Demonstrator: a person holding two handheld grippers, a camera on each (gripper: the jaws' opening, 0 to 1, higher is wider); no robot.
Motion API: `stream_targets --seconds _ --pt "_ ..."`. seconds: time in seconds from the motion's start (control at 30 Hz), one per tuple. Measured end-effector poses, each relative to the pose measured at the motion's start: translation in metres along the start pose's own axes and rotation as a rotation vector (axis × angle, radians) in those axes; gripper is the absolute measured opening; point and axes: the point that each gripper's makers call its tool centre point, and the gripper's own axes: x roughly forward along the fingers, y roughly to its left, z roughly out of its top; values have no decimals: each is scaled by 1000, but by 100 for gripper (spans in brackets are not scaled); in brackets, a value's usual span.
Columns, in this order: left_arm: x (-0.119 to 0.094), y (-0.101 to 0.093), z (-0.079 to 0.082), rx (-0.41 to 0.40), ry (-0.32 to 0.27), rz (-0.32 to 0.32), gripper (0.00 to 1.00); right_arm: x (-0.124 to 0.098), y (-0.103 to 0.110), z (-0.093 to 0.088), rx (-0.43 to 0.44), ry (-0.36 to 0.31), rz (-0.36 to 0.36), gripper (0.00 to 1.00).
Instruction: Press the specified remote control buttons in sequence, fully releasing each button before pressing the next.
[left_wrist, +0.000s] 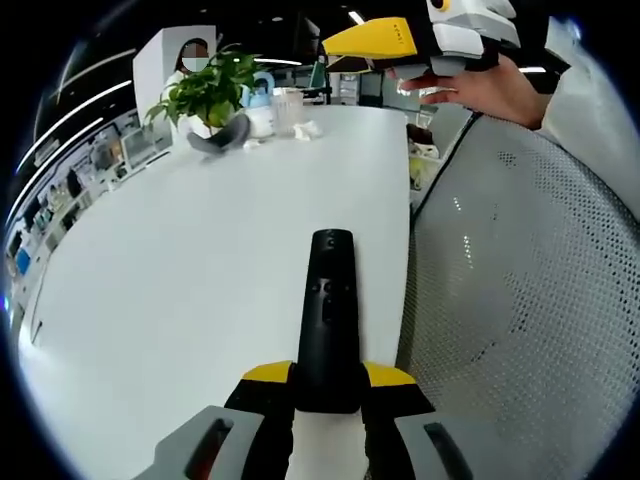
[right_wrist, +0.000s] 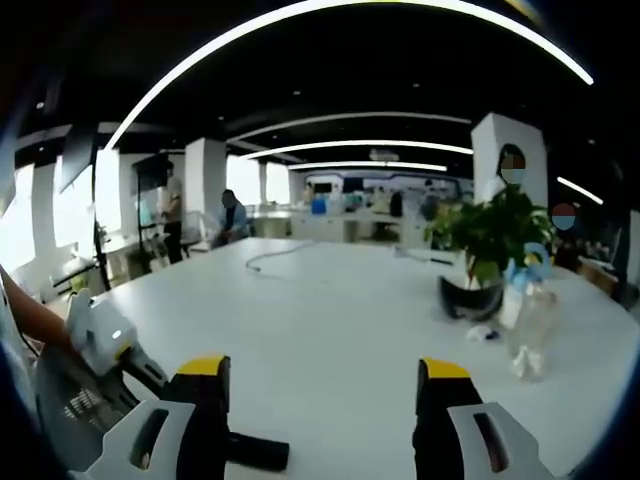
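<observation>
In the left gripper view we see the left gripper with its yellow-tipped jaws clamped on the near end of the black remote control, which runs straight out ahead of the fingers above the white table; its lower end is hidden between the jaws, and its small buttons are too dim to tell apart. To the right of the fingers lies a mesh chair back. Far ahead stand a potted plant and a clear container, whose contents we cannot make out. In the right gripper view the right gripper has its jaws spread wide with nothing between them. Left of its fingers the left gripper enters, partly cut off, and the dark end of the remote peeks out beside the left jaw. The plant stands ahead to the right.
</observation>
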Motion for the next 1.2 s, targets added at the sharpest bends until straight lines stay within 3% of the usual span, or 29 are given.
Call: stream_targets --seconds 1.2 --pt "0 29 1 6 105 -9 24 -1 -2 1 9 -6 -1 73"
